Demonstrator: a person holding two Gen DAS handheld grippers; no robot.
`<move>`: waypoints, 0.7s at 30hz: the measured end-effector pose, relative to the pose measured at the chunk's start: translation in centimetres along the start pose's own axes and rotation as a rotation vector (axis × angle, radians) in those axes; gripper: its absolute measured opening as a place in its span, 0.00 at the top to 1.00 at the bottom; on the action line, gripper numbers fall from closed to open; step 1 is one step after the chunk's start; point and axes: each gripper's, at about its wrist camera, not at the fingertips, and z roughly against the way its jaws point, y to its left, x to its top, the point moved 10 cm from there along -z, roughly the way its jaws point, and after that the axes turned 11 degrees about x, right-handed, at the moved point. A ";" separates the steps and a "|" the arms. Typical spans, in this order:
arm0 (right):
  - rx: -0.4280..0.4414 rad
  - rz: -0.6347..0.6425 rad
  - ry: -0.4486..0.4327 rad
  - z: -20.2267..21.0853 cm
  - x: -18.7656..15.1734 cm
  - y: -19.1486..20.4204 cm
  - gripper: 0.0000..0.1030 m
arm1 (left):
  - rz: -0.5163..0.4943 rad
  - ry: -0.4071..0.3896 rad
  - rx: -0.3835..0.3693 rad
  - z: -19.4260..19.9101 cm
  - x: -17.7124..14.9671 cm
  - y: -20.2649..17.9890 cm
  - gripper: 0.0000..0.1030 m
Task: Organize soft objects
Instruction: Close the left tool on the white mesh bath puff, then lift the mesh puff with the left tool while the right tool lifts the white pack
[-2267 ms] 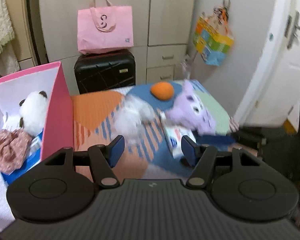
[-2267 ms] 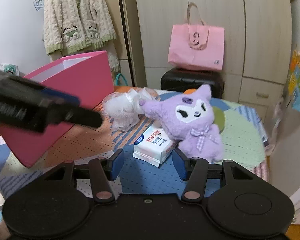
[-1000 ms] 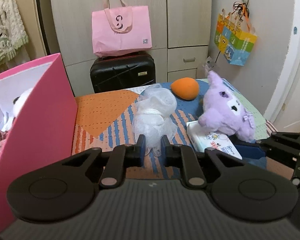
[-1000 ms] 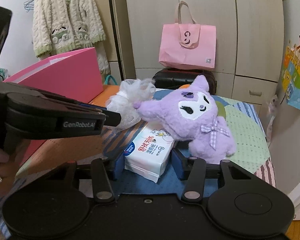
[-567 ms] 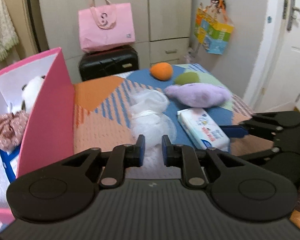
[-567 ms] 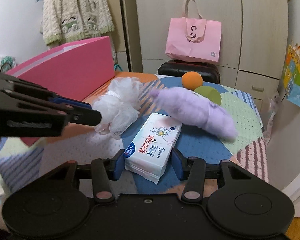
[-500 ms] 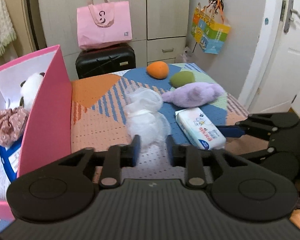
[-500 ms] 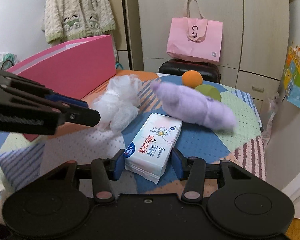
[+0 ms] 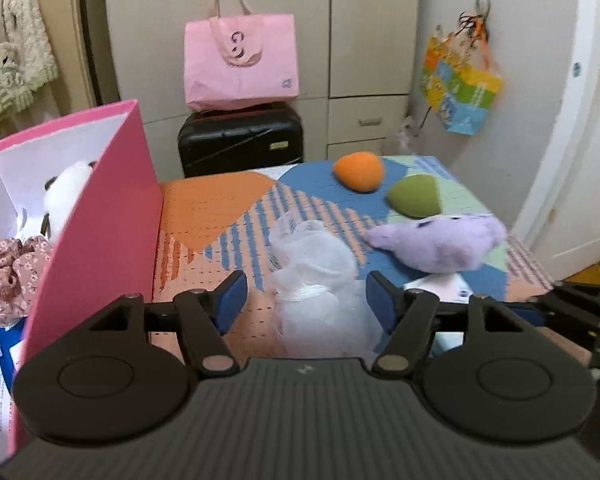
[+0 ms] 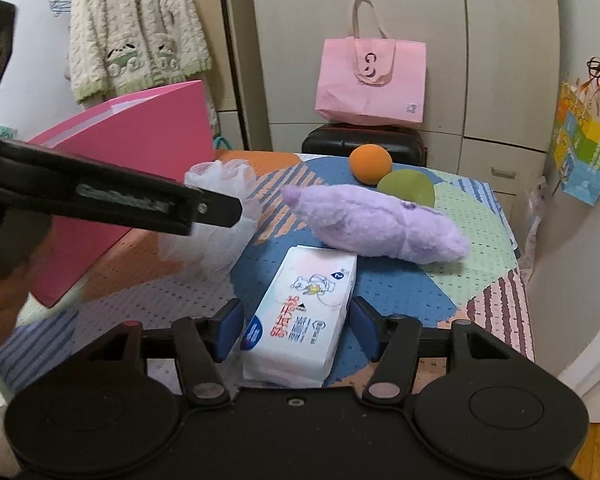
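Pink storage box [image 9: 112, 216] waits at left. Left gripper [image 9: 304, 298] spread wide around the white mesh bath pouf [image 9: 320, 280] on the quilt; right gripper [image 10: 298, 326] open astride the tissue pack [image 10: 304, 316]. Best bite the pouf's tied middle.

Bare tabletop [image 9: 204, 216] lay open at 11 o'clock beyond the mesh bath pouf [image 9: 320, 280]. The pink box wall [image 9: 108, 216] closed off 9 o'clock; the purple plush [image 9: 440, 244] and tissue pack [image 10: 304, 316] crowded 2 o'clock.
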 end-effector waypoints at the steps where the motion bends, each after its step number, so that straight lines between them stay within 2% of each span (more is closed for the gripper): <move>1: -0.004 0.001 -0.004 -0.1 0.0 0.0 0.38 | 0.005 0.012 -0.008 -0.4 -0.1 -0.1 0.37; 4: -0.019 0.007 -0.014 -0.2 -0.2 0.2 0.38 | 0.021 0.034 -0.045 -1.1 -0.5 -0.4 0.37; 6: -0.037 0.025 -0.018 -0.2 -0.3 0.3 0.42 | 0.018 0.044 -0.063 -1.2 -0.9 -0.7 0.38; 9: -0.062 0.047 -0.023 -0.2 -0.3 0.5 0.46 | 0.024 0.071 -0.076 -1.4 -1.6 -1.1 0.58; 11: -0.064 0.044 -0.028 0.0 -0.4 0.7 0.57 | 0.028 0.078 -0.088 -1.3 -1.9 -1.3 0.66; 14: -0.061 0.042 -0.032 0.3 -0.5 1.0 0.57 | 0.007 0.051 -0.085 -0.5 -2.1 -1.4 0.69; 21: -0.035 -0.017 -0.037 1.1 -0.9 1.3 0.57 | 0.016 0.022 -0.102 2.4 -2.7 -1.0 0.70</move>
